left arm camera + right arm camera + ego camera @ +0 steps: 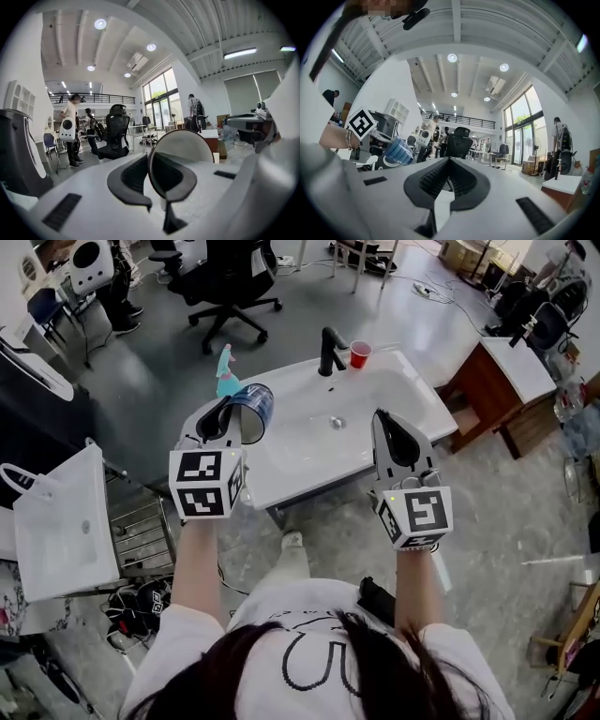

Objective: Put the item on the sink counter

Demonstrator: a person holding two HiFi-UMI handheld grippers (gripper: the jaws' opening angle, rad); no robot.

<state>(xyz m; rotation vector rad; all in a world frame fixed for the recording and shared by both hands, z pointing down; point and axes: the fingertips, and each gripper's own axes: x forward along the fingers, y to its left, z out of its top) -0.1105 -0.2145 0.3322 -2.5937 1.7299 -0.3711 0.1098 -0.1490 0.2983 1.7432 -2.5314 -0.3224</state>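
The blue cup is up in the air over the left end of the sink counter, tipped on its side. The left gripper has it by the wall, one jaw inside the rim and one outside. That pinch suits a thin cup, I'd say. The right gripper hovers over the basin's right side, jaws together on nothing. The faucet and red cup crowd the back edge, so the bare left rim looks the easier spot.
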